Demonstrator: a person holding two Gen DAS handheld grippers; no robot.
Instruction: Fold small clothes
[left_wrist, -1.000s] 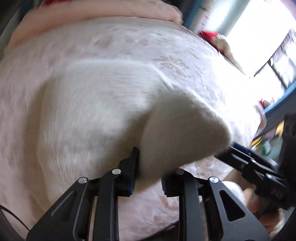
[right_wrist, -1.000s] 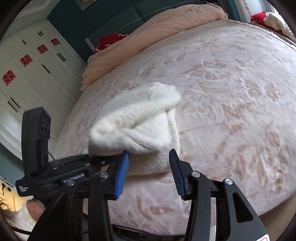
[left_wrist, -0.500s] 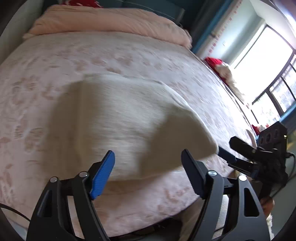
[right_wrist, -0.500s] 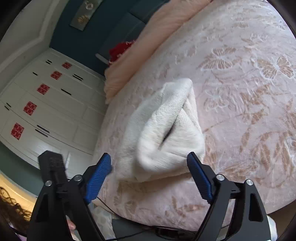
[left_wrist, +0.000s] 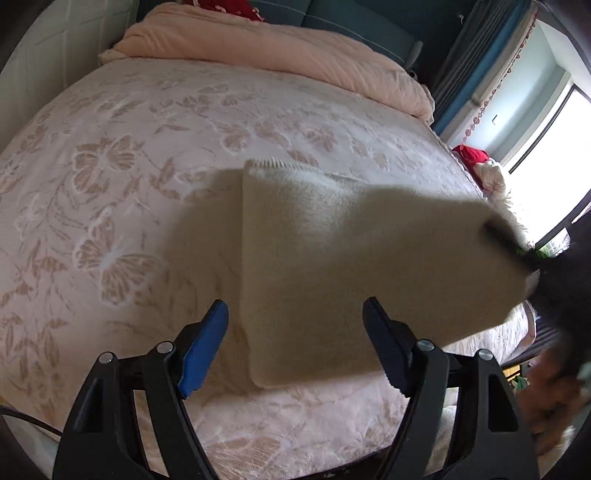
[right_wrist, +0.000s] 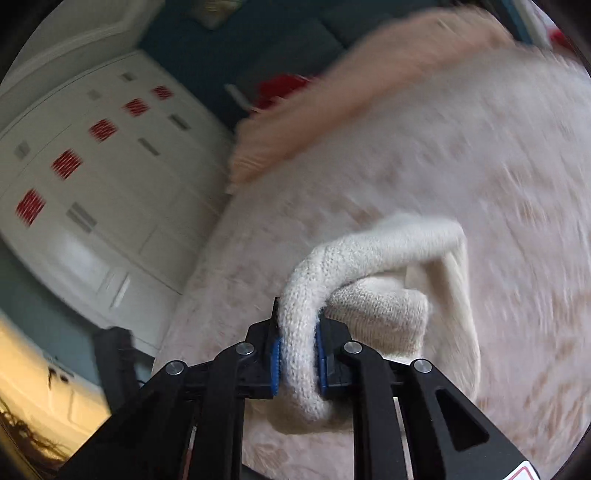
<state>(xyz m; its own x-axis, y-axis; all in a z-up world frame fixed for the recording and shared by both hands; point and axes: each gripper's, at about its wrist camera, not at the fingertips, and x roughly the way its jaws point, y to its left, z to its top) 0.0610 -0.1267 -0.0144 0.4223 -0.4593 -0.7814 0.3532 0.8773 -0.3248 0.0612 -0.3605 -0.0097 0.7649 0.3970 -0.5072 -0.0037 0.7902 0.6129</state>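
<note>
The cream knitted garment (left_wrist: 332, 266) lay on the pink flowered bedspread (left_wrist: 129, 177), near the front edge of the bed, already doubled into a thick pad. One end of it was lifted off the bed toward the right, where the right gripper (right_wrist: 298, 363) was closing on a rolled fold of the knit (right_wrist: 299, 332); its blue pads pressed the wool from both sides. The left gripper (left_wrist: 295, 347) stood open above the near edge of the garment, with the cloth under the gap between its fingers but not touched by them, so it held nothing.

I judged the step in hand to be carrying the lifted end across to make the next fold. To do it well, the right gripper should keep the whole thickness of the fold between the pads, because fuzzy knit can slip. The open left gripper could press the lying part down, so that the lower layers do not drag. The right view was blurred, so the fold's edges could not be checked there.

Beyond the garment, a peach duvet (left_wrist: 277, 55) lay folded at the head of the bed.
</note>
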